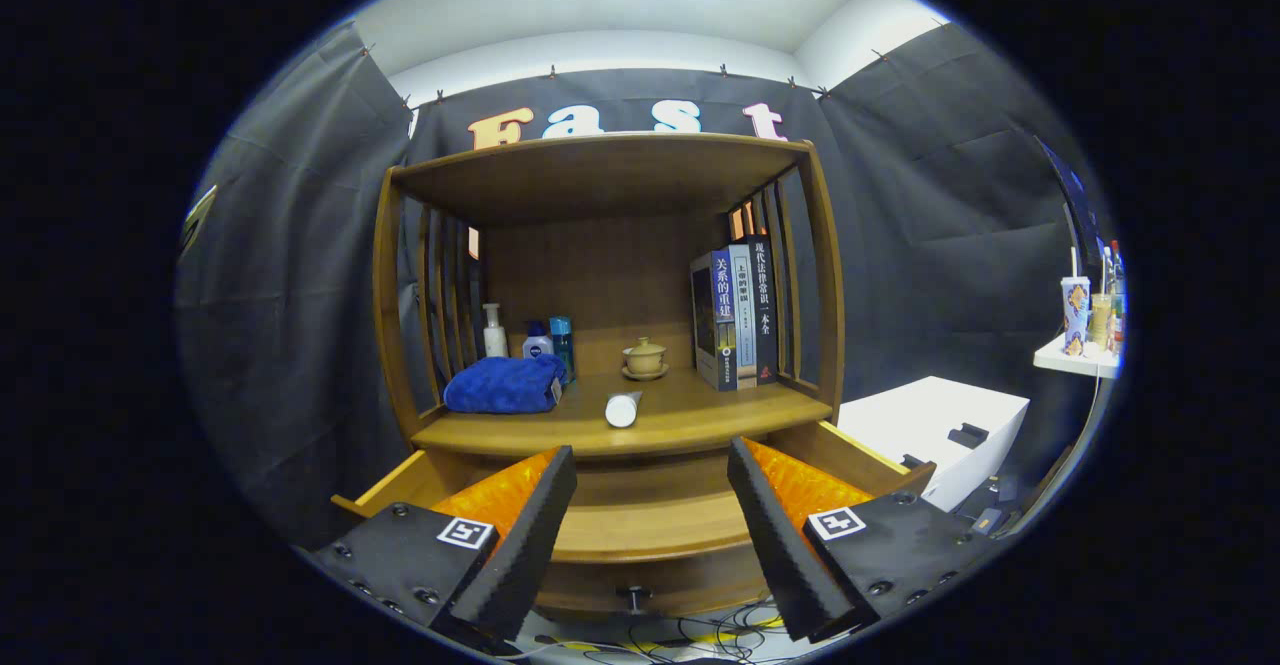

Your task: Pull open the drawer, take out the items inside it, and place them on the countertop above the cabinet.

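Gripper view. Gripper (650,530) hovers w/ fingers spread wide, nothing pinched; drawer (640,520) lies just ahead and below, pulled out toward the fingers, its knob (634,597) low betw. the fingertips. Drawer's long axis runs crosswise to the fingers. Visible floor of drawer looks bare; its corners are hidden behind both fingers, so any leftover item can't be ruled out. Countertop (700,415) sits beyond and above the drawer, carrying a white cylinder (622,410) lying on its side, end toward the fingers, a blue towel (505,385), bottles (530,335), a lidded cup (645,357) and books (735,315). Judged: task near done, or one last check of the drawer.
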`<state>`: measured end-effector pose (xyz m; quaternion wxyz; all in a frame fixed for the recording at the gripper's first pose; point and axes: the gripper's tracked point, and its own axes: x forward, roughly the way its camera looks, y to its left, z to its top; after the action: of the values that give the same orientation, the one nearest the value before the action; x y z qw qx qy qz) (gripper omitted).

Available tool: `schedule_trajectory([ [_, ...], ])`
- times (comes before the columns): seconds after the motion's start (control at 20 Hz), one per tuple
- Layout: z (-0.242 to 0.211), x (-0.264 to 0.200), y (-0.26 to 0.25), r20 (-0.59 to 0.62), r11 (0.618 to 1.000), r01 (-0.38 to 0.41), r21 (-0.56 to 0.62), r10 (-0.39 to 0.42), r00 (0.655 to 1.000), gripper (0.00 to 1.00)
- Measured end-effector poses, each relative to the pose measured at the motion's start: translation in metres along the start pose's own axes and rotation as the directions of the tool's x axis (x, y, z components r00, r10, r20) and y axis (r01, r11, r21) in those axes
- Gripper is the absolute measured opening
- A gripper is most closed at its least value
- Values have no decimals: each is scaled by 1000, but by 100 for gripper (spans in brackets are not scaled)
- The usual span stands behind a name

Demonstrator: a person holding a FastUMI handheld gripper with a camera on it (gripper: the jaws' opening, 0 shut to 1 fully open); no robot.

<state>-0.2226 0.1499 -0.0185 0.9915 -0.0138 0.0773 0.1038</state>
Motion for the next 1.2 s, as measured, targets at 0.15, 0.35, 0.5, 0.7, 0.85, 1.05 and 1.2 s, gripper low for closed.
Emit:
schedule_trajectory([
  [0.15,-31,-11,3,-31,1000,-12,-22,11,999,98],
  [0.35,-68,-7,0,-122,1000,0,-14,-2,993,99],
  [0.5,-86,-3,2,-167,1000,0,-17,-2,986,99],
  [0.7,-94,4,11,-179,999,-21,-44,13,984,98],
  [0.85,-93,7,12,-171,999,-29,-39,22,985,97],
  [1.05,-94,7,9,-181,1000,-14,-3,13,983,96],
  [1.2,-90,19,10,-169,1000,4,-24,-8,986,96],
])
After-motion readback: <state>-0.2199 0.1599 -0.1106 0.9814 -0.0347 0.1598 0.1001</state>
